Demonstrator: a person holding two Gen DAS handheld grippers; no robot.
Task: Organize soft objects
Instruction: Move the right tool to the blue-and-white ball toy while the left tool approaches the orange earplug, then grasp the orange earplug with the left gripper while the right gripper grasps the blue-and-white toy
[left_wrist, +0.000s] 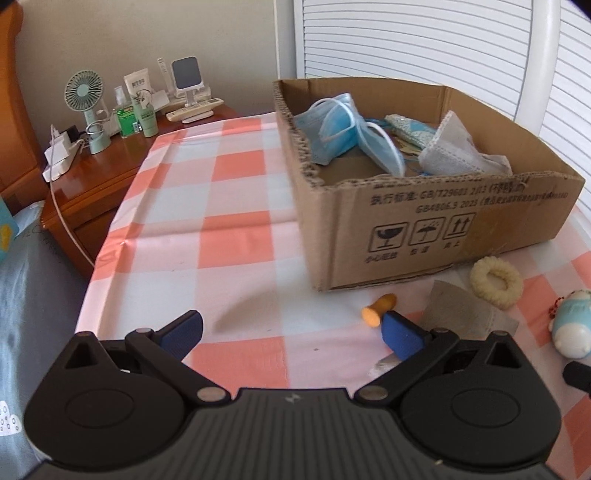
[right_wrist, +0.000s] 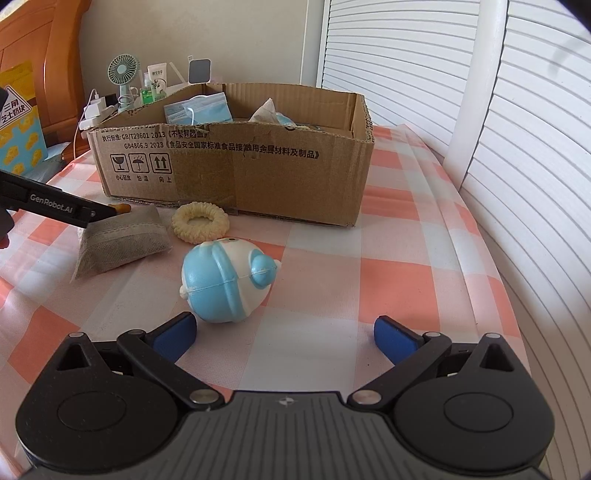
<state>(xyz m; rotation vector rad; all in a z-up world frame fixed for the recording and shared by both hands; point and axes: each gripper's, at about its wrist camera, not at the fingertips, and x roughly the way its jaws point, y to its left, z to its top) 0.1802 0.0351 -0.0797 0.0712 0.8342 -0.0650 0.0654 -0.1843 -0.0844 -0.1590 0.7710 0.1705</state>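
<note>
— What is the left gripper (left_wrist: 291, 332) doing?
— It sits low over the checked tablecloth (left_wrist: 236, 236), jaws spread wide, nothing held. An orange earplug (left_wrist: 378, 310) lies just beside its right fingertip.
— And the right gripper (right_wrist: 284, 334)?
— Also low and level, wide apart, empty. The blue-and-white plush toy (right_wrist: 221, 280) lies just ahead of its left fingertip, near the cream scrunchie (right_wrist: 200, 222), grey pouch (right_wrist: 122, 240) and cardboard box (right_wrist: 258, 173).

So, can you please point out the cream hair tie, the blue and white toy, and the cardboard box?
hair tie (right_wrist: 200, 222), right wrist view, on the front of its fluffy ring.
toy (right_wrist: 212, 284), right wrist view, on its blue rounded body.
cardboard box (right_wrist: 258, 177), right wrist view, on the printed front wall.
</note>
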